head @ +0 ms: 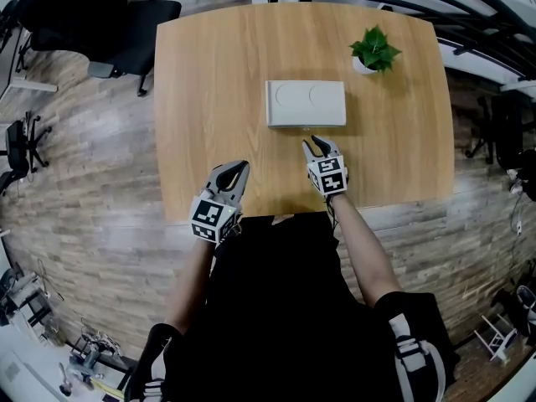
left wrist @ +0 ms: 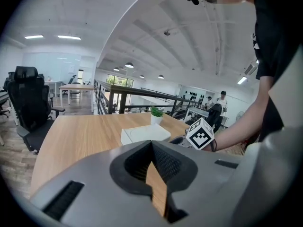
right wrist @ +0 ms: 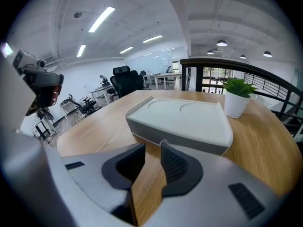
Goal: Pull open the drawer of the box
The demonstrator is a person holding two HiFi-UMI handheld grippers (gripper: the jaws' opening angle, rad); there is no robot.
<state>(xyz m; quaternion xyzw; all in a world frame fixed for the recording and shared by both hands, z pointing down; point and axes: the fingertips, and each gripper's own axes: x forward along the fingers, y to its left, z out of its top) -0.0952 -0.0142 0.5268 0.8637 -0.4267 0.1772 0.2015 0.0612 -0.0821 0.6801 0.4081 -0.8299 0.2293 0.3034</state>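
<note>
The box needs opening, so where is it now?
In the head view the box lies central on the table, just ahead of the right gripper, potted plant beyond it rightward.

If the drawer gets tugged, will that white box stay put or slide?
The box looks like a low plastic shell, so it is probably light. On the smooth wooden table it may slide forward rather than open, since the left gripper isn't bracing it. Tipping seems unlikely.

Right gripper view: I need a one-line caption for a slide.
Open right gripper poised before the closed drawer front of a white box on a wooden table, potted plant behind.
</note>
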